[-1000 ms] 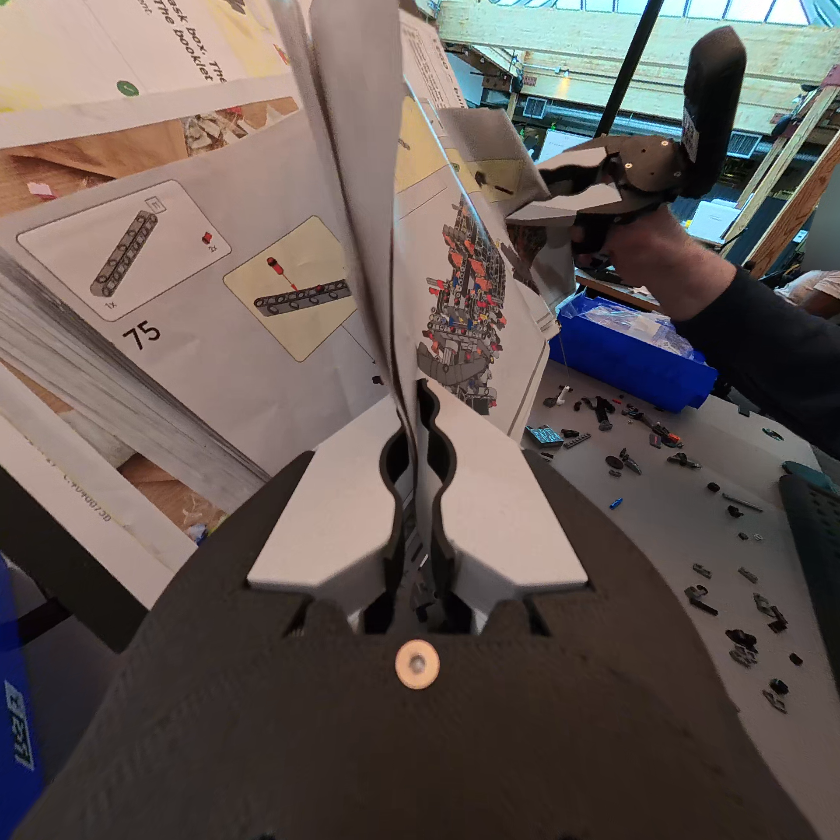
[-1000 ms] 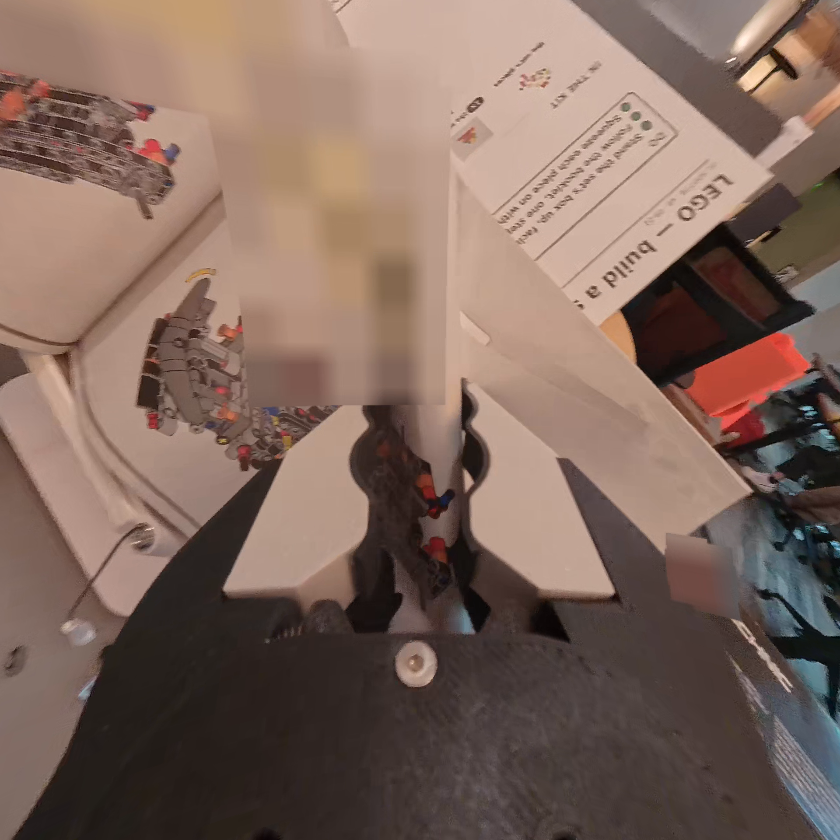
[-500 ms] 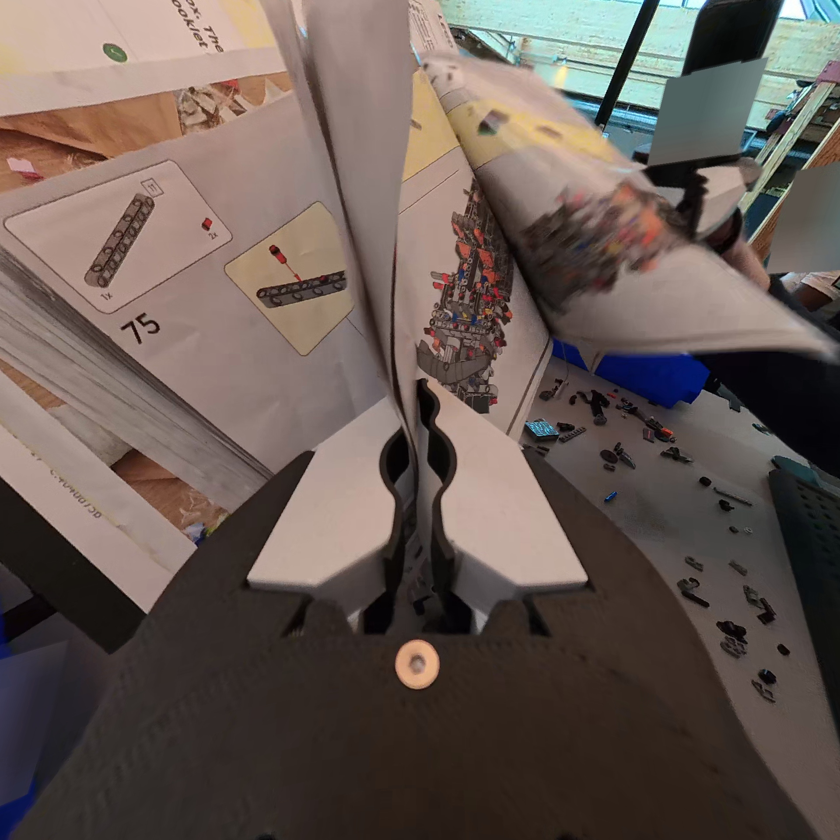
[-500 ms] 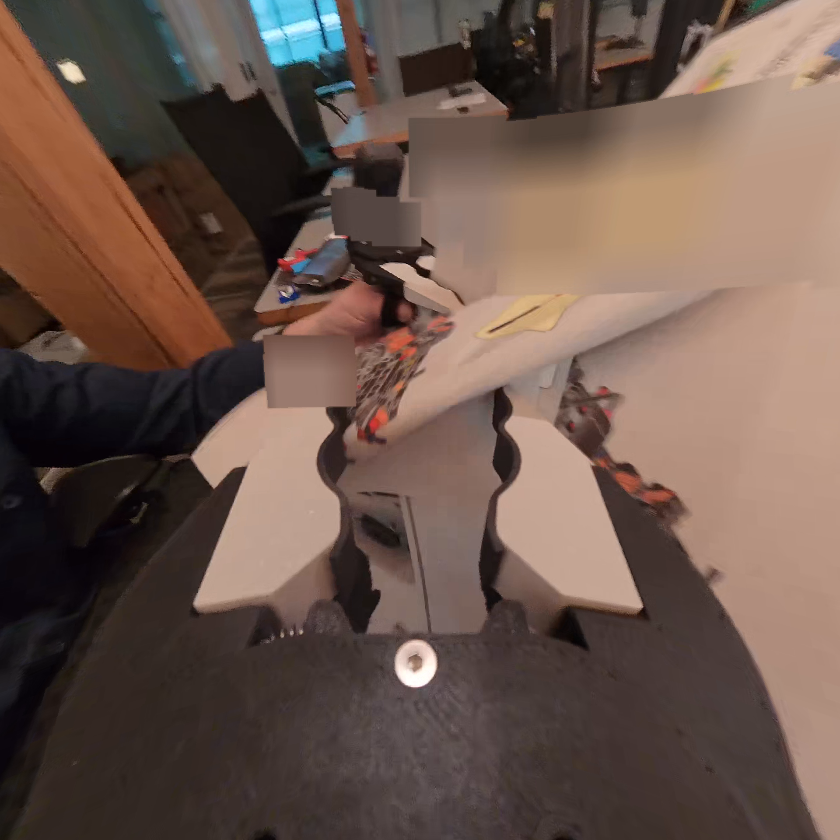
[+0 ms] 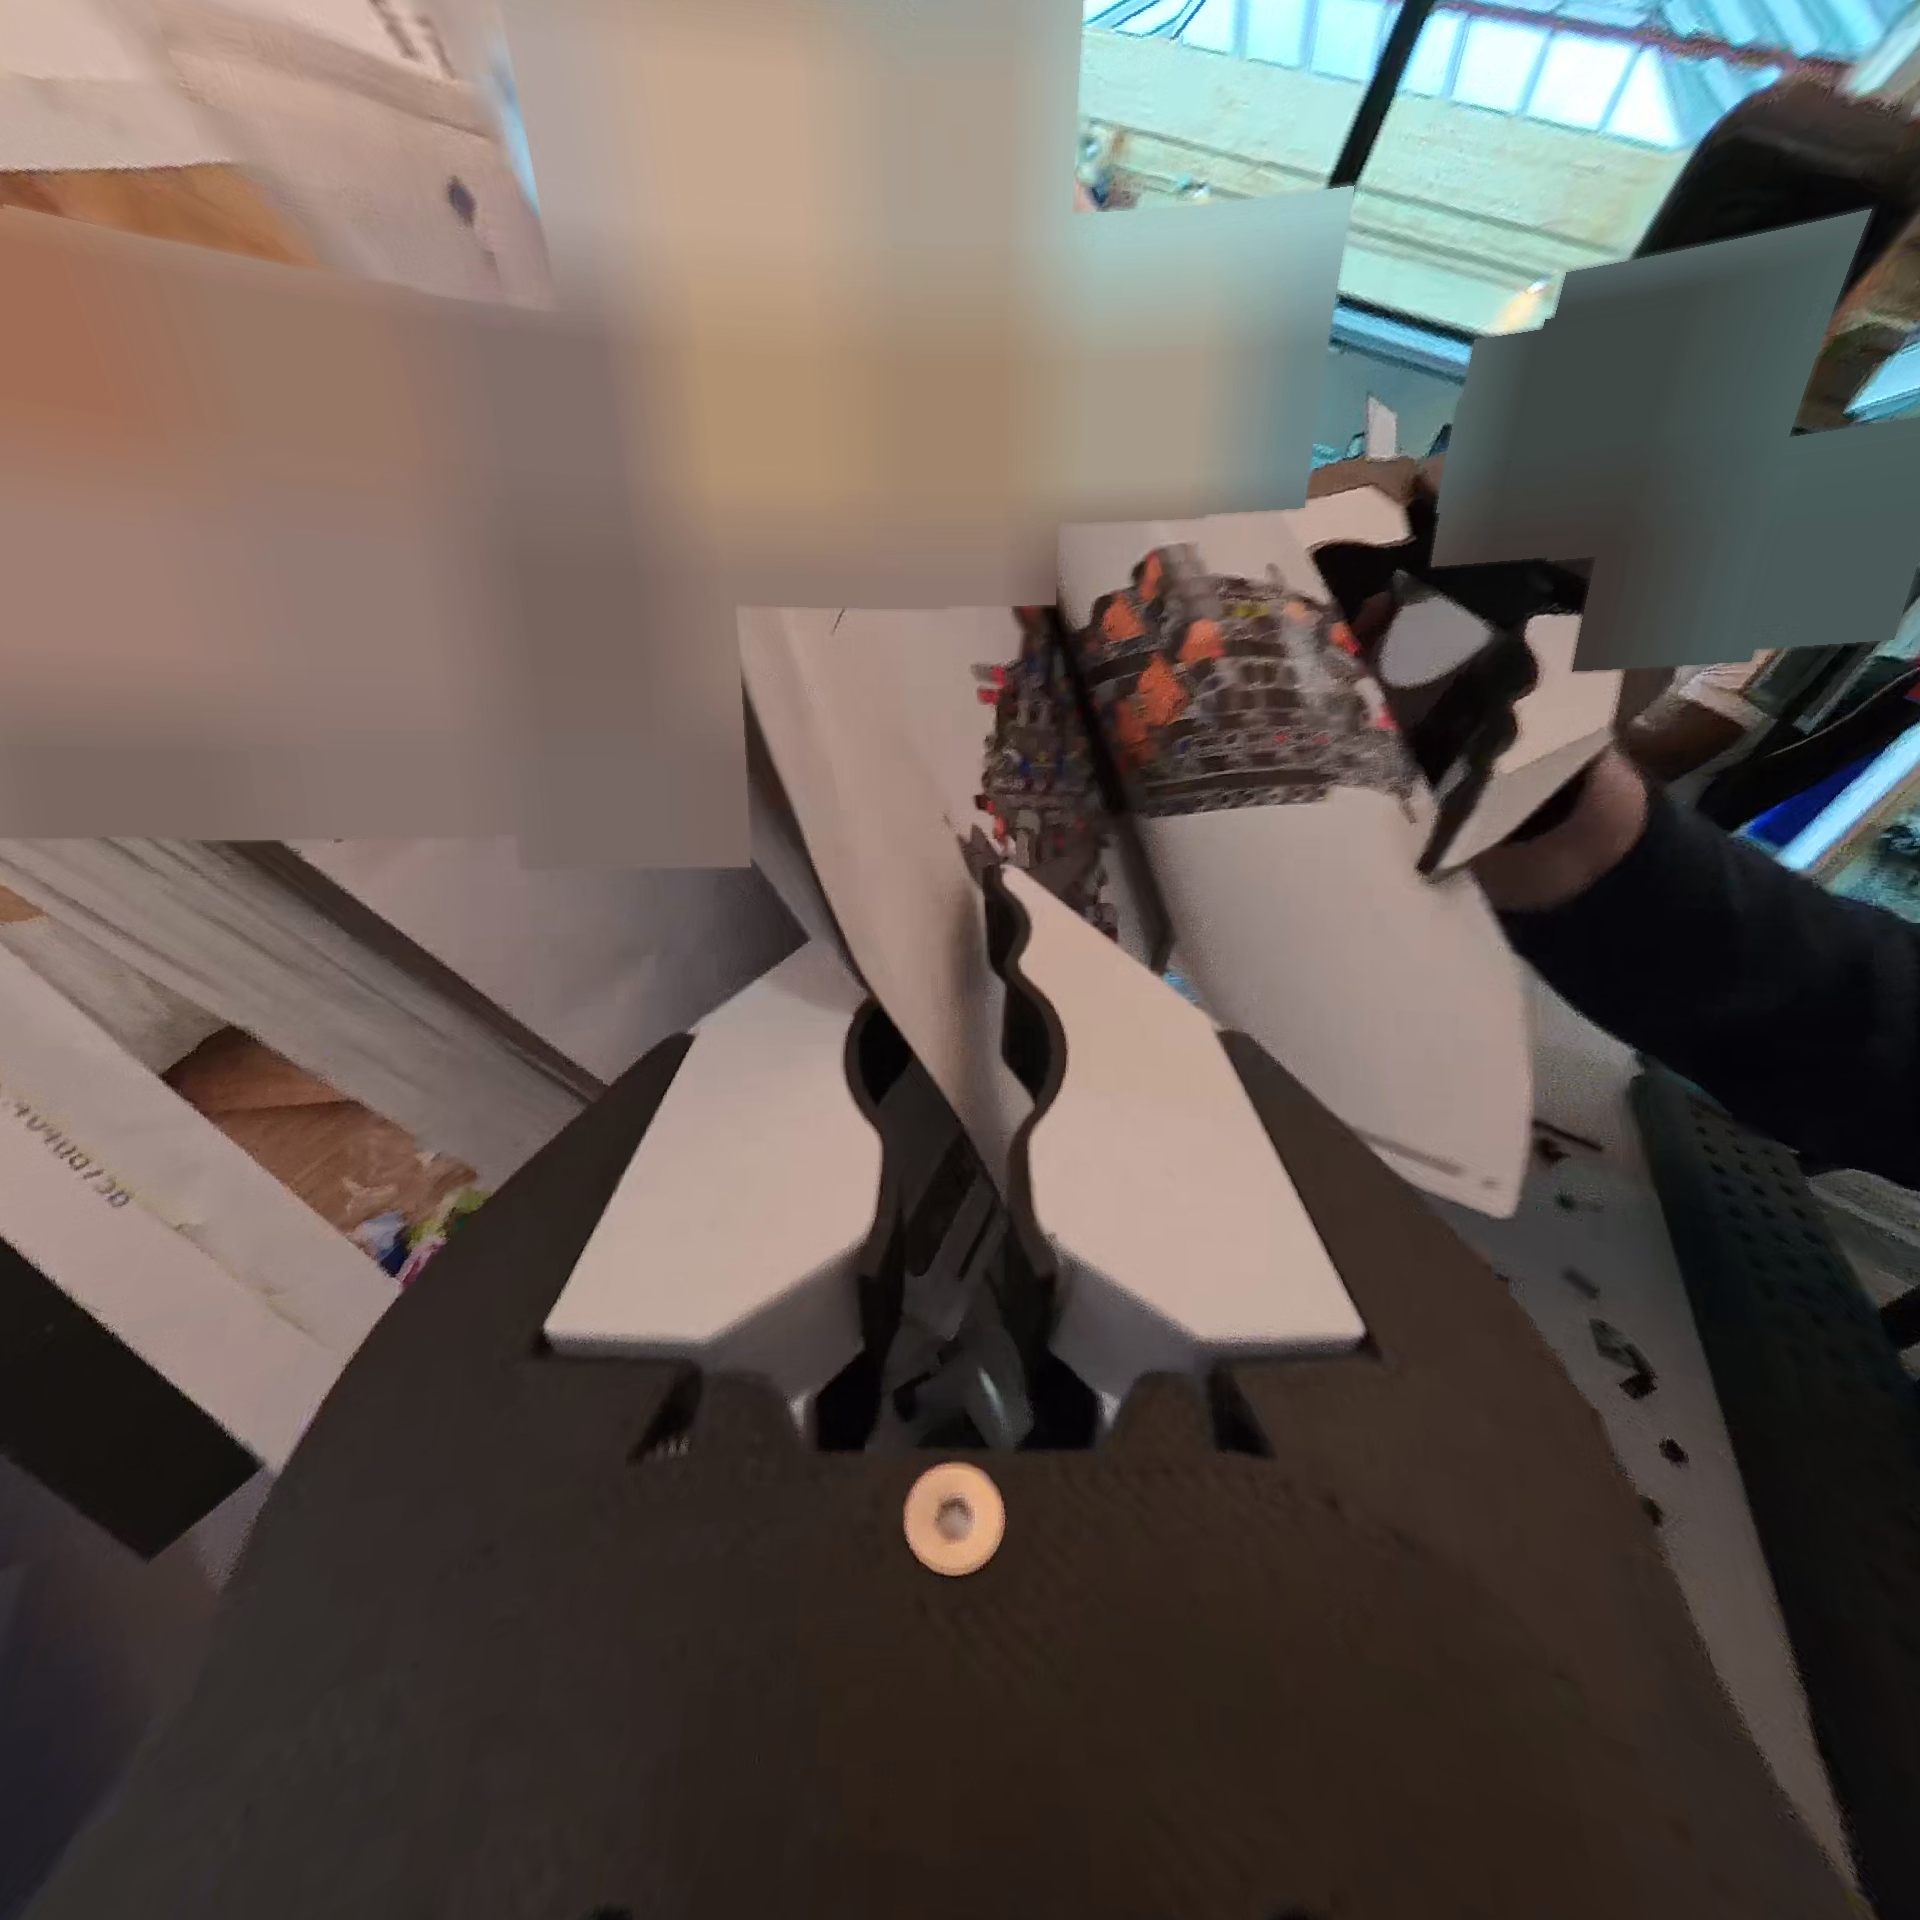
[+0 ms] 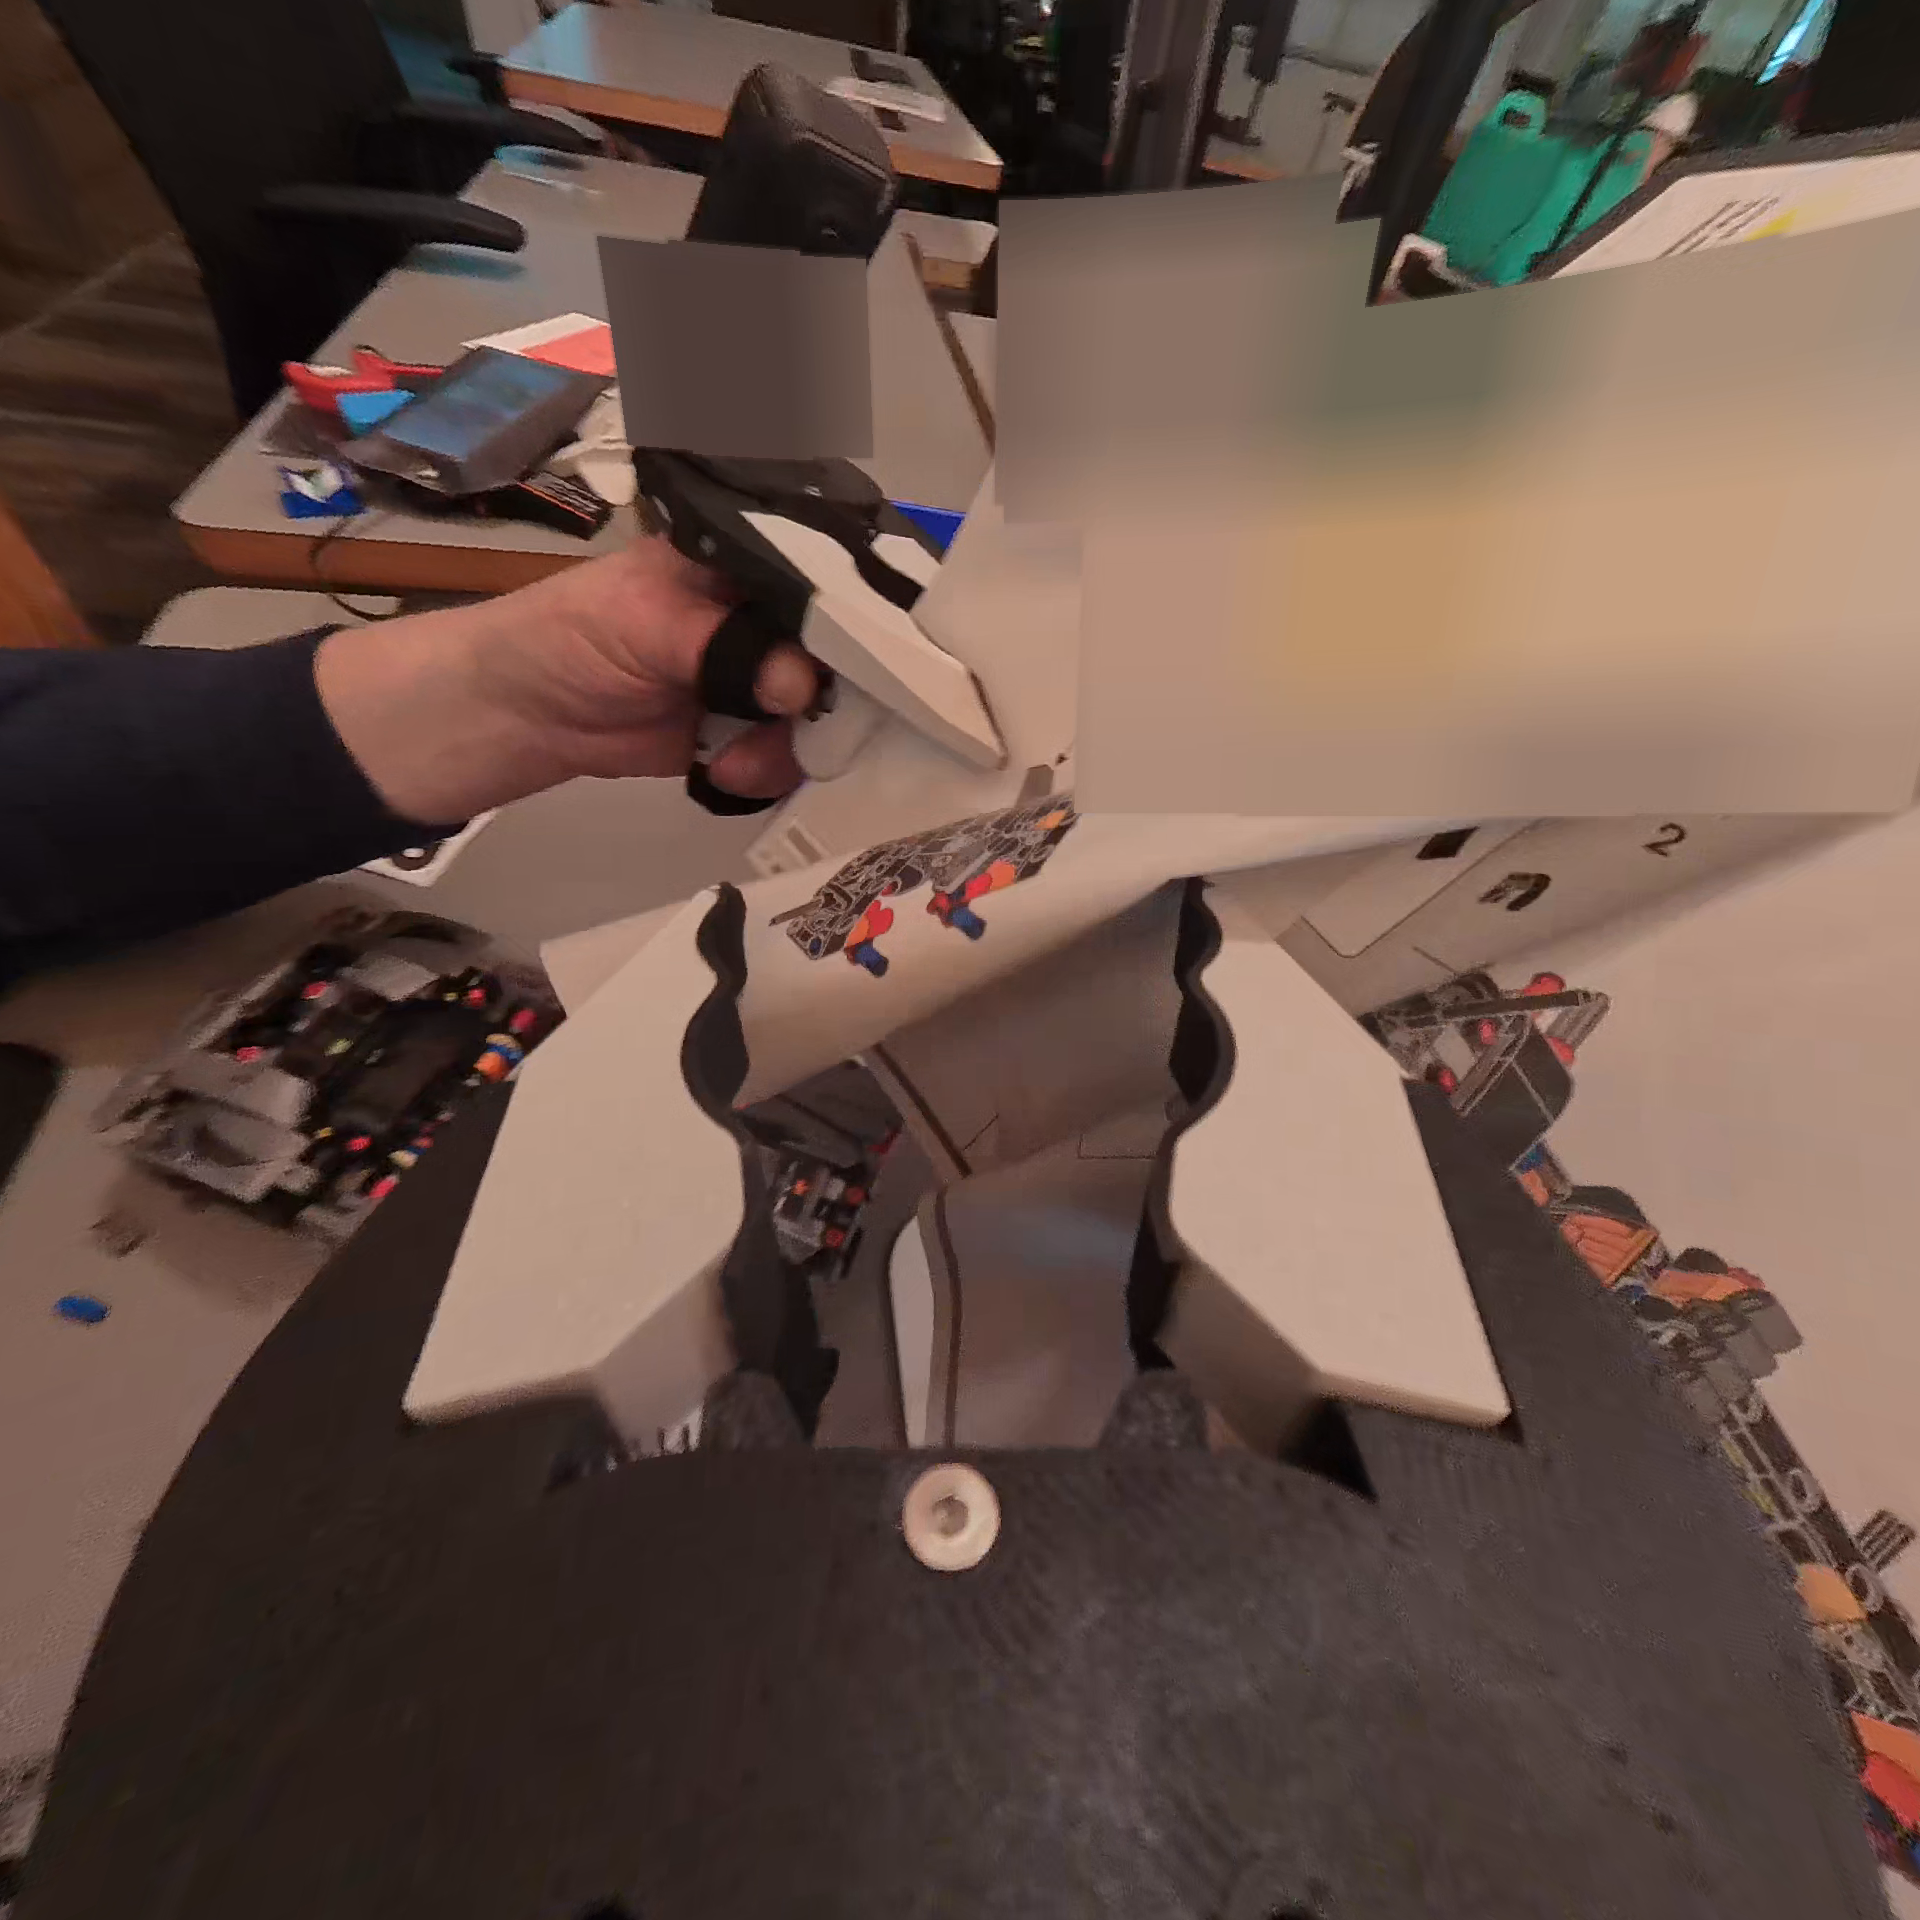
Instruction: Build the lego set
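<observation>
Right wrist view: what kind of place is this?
Probably a shared workshop or office: wood-edged grey desks with black office chairs behind, and a grey, partly built brick model on the worktable.

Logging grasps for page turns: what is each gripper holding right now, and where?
The left gripper pinches an instruction booklet page at its lower edge. The right gripper is open, holding nothing.

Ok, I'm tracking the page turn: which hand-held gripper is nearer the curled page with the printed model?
Right. The right hand-held gripper is open around the curled page edge; the left hand-held gripper is shut on a neighbouring leaf beside it.
</observation>
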A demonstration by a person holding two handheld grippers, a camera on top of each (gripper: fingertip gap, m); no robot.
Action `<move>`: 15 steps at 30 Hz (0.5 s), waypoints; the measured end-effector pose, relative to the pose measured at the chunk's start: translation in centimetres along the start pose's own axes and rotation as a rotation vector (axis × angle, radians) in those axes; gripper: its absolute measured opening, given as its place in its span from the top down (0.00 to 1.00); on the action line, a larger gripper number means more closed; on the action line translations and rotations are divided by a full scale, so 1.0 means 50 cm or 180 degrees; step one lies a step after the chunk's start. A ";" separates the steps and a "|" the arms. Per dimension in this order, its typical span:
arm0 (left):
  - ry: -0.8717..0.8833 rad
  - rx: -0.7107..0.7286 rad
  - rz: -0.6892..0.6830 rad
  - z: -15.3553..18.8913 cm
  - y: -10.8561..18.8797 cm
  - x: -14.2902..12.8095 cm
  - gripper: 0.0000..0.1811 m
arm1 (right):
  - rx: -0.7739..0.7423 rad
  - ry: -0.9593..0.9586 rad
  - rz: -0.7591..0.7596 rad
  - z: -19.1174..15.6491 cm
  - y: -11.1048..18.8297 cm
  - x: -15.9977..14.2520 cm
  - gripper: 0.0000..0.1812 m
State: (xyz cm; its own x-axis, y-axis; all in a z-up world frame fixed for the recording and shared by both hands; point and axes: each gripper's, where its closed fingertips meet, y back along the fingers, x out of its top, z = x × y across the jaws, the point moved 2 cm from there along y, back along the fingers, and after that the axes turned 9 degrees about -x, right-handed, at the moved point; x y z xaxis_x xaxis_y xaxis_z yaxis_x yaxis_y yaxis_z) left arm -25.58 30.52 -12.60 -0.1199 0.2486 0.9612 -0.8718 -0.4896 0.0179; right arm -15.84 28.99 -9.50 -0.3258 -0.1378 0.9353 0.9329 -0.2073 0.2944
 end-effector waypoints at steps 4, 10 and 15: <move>0.0086 -0.0554 0.0156 0.043 -0.001 0.017 0.68 | -0.0190 0.0090 0.0147 -0.002 -0.015 0.022 0.54; -0.0187 -0.0535 -0.0325 0.065 -0.037 -0.019 0.53 | -0.0051 -0.0102 0.0227 0.001 -0.031 0.072 0.50; -0.0300 -0.0521 -0.0495 0.078 -0.069 -0.041 0.55 | -0.0219 0.0194 0.0033 -0.004 -0.049 0.073 0.52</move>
State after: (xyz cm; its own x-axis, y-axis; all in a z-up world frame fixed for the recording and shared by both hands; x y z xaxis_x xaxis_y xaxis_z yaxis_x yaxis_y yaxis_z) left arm -20.46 28.44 -13.57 0.0599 0.2276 0.9719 -0.9426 -0.3076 0.1301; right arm -19.33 28.78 -6.83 -0.3270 -0.1984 0.9240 0.9242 -0.2714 0.2688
